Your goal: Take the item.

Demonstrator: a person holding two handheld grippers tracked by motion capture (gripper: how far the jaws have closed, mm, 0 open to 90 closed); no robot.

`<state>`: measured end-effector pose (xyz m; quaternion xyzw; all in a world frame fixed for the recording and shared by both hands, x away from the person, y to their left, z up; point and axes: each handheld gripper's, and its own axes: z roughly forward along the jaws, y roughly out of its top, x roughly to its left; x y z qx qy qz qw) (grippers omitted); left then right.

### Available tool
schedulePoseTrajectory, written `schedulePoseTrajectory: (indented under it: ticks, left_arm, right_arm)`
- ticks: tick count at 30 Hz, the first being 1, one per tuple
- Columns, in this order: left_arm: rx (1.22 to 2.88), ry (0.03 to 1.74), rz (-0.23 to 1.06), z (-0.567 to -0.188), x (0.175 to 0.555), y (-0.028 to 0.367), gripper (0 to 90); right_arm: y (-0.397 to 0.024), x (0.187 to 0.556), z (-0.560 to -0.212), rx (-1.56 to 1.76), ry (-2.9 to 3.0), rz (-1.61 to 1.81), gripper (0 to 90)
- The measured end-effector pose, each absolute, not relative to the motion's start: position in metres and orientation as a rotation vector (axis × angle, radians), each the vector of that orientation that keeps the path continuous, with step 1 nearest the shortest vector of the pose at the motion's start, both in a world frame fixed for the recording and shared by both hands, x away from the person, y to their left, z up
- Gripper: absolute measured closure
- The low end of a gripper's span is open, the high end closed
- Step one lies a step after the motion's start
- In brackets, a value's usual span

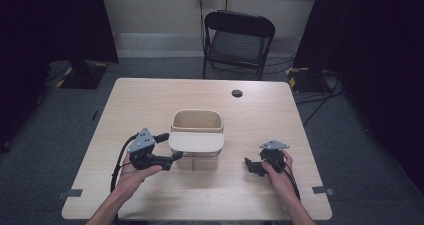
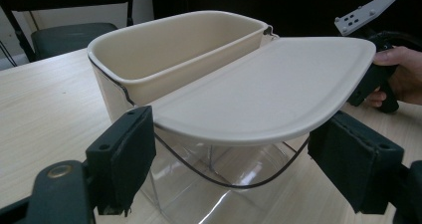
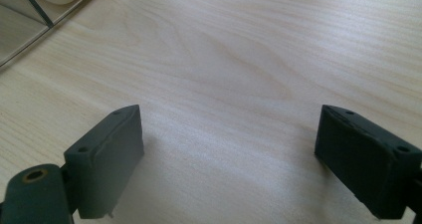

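We see a rounded rectangular container (image 1: 197,135) near the middle of the pale wood-grain table (image 1: 150,100). Its lower body is clear, glossy plastic, and a smooth cream insert with a softly rolled rim sits in the top. A flat cream plastic lid (image 2: 263,92) with rounded corners and a thin raised edge lies across the near half of the opening, leaving the far half uncovered. In the left gripper view a thin dark line curves along the clear wall under the lid.

The left gripper (image 1: 167,152) lies at the container's left side; its matte black, blocky jaws stand wide on either side of the lid's near corner, and we see no pad pressing on it. The right gripper (image 3: 226,167) rests on the table well to the right of the container, its jaws spread with only bare, finely streaked wood between them. A black folding metal chair (image 1: 239,42) stands beyond the table.
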<state>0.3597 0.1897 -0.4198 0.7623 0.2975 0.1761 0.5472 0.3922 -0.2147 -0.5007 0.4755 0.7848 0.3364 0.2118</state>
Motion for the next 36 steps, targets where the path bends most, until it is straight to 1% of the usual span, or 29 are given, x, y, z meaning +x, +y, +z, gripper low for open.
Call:
schedulePoseTrajectory:
  ticks: [29, 36]
  left_arm:
    - [1.801, 0.71, 0.405, -0.417, 0.368, 0.189, 19.5]
    - [1.819, 0.7, 0.407, -0.413, 0.37, 0.189, 18.2]
  right_arm:
    - [-0.215, 0.392, -0.501, 1.321, 2.18, 0.935, 11.2]
    - [-0.215, 0.392, -0.501, 1.321, 2.18, 0.935, 11.2]
